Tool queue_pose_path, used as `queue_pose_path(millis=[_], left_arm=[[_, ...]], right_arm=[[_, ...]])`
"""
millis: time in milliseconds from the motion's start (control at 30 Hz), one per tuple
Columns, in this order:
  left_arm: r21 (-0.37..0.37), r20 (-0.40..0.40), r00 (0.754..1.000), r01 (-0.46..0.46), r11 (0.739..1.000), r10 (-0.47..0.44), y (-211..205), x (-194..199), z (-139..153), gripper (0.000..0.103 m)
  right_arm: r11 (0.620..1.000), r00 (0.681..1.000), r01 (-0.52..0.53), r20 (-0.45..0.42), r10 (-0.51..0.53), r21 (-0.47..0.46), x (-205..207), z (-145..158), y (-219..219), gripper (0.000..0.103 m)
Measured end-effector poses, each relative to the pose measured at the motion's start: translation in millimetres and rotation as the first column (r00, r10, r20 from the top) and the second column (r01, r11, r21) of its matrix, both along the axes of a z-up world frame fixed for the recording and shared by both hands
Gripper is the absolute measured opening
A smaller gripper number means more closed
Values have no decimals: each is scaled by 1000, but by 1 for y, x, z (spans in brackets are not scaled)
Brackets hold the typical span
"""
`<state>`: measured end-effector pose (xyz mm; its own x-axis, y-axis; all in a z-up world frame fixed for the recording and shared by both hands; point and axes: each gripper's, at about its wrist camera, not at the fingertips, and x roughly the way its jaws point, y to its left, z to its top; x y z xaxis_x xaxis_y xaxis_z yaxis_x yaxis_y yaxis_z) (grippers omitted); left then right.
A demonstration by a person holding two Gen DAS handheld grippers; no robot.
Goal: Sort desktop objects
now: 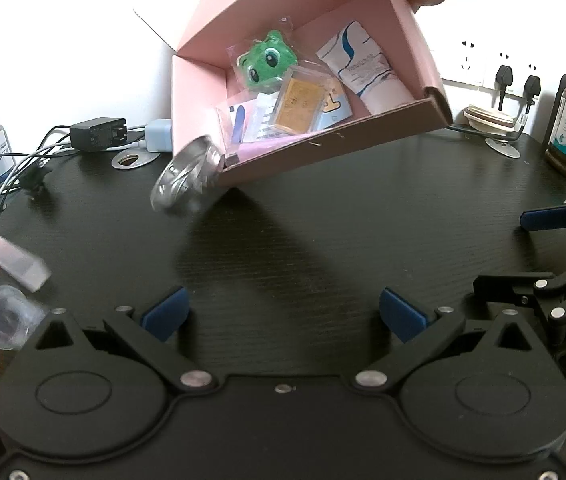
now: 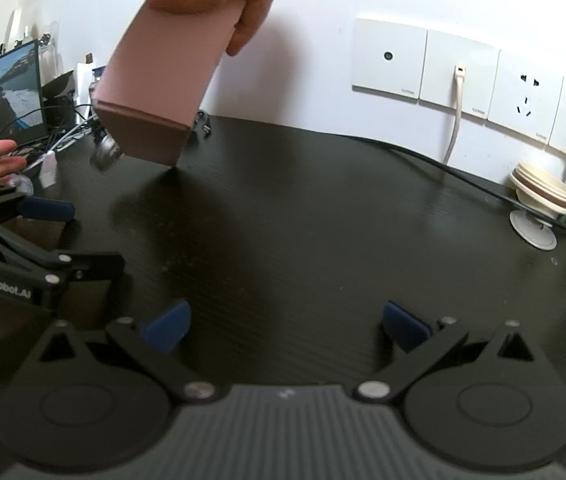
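Both wrist cameras are sitting low over the black desk (image 1: 323,216), looking forward along their own fingers toward the white wall. The left view is facing the tilted pink box (image 1: 311,60) from nearby; the right one is seeing that same box (image 2: 163,80) (its underside) further left.

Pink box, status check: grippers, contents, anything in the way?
Left gripper and right gripper open, empty. Pink box tilted in a hand, metal tin at its low corner. Desk bare ahead.
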<state>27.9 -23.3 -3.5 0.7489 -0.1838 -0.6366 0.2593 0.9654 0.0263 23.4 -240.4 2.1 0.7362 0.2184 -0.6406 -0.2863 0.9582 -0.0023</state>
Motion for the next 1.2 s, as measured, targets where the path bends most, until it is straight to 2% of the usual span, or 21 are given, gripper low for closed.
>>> queue_pose_path(millis=[1200], left_arm=[[-1, -1, 1000, 3, 1000, -3, 2, 1, 1, 103]], right_arm=[[1000, 1000, 0, 0, 0, 0, 1, 0, 3, 102]])
